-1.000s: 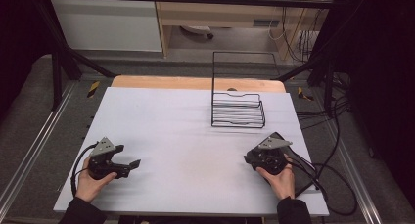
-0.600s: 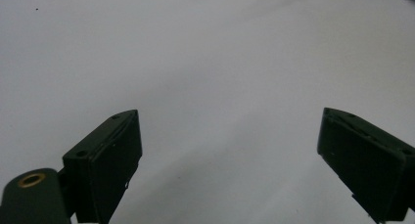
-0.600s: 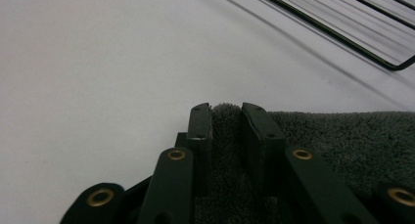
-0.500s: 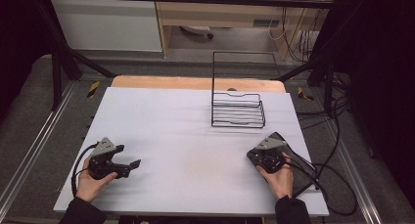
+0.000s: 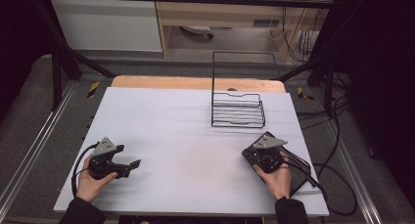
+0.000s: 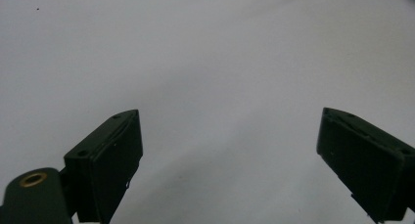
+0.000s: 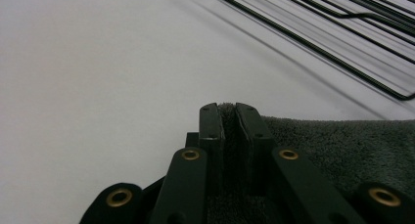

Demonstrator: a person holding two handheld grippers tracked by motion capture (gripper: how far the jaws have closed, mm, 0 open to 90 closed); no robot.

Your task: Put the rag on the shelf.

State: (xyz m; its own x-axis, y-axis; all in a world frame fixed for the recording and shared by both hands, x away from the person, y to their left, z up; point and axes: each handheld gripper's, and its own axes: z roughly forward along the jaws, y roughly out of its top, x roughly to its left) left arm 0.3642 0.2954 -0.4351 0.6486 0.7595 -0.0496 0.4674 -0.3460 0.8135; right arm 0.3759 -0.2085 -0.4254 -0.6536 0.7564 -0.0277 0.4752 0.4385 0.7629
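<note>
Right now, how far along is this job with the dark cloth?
Barely begun. Done: the right gripper has just closed its fingers on an edge of the dark towel, which lies flat near the table's right edge. In hand: that pinch. Left: the left gripper waits open over bare table, and the wire rack stands empty.

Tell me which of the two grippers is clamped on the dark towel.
The right gripper: its jaws pinch the dark towel's edge. The left gripper stands wide open over bare table.
</note>
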